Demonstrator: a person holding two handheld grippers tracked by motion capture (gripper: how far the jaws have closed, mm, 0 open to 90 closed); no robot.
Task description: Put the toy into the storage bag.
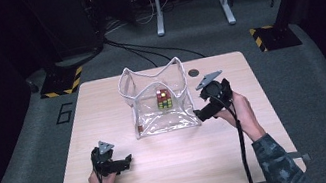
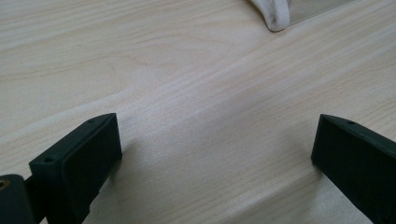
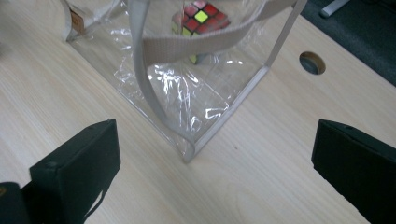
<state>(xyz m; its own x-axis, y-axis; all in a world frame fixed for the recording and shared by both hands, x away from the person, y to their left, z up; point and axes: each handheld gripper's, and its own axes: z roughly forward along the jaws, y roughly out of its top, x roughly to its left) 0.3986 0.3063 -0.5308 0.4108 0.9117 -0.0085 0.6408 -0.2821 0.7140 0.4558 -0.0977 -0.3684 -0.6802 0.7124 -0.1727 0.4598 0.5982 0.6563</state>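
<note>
We see the clear bag standing open in the middle of the high view, with the colour cube inside on its bottom; we think the bag stays open so that the cube can be reached from above. Our right gripper waits just beside the bag's right lower corner, jaws spread wide, holding nothing. Our left gripper rests low at the lower left, also wide open, over the bare table

Clear plastic bag upright, open-topped, mid-table — colourful puzzle cube inside, on its floor.
</note>
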